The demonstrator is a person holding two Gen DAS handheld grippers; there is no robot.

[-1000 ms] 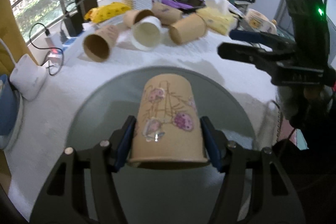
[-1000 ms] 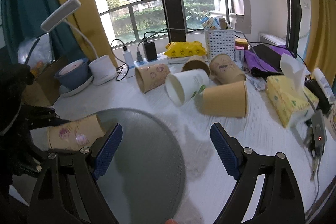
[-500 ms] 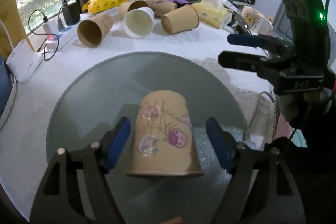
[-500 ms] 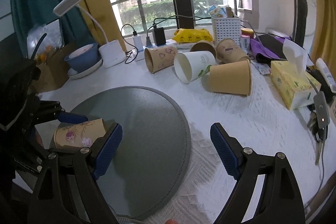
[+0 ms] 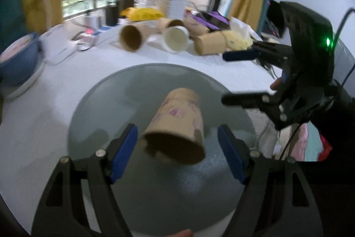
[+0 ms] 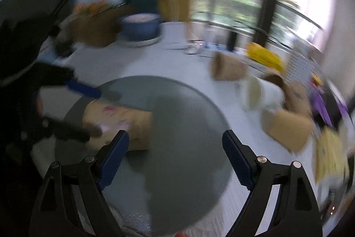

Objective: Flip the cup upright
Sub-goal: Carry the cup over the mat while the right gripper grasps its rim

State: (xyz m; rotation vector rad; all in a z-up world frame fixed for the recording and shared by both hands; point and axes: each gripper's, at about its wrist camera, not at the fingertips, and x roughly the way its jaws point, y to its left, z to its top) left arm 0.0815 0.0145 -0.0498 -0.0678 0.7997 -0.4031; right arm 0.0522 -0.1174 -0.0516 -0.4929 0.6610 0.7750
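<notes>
A brown paper cup with pink flower prints (image 5: 177, 126) lies tilted on its side on the round grey mat (image 5: 155, 81), its open mouth toward the left wrist camera. My left gripper (image 5: 177, 152) is open, its blue pads apart on either side of the cup, not touching it. In the right wrist view the same cup (image 6: 119, 121) lies at the mat's left part (image 6: 177, 103), between the left gripper's fingers (image 6: 82, 88). My right gripper (image 6: 175, 161) is open and empty over the mat; it shows at the right in the left wrist view (image 5: 241, 77).
Several paper cups (image 5: 131, 39) and a white cup (image 5: 176, 40) lie on their sides at the back of the white table. A blue bowl (image 5: 17, 59) stands at the left. A white basket (image 5: 175, 7), a yellow packet and cables lie behind.
The left gripper opened and let go of the cup, which now lies tipped on the mat. Both cameras swung; the right gripper turned left toward the cup.
</notes>
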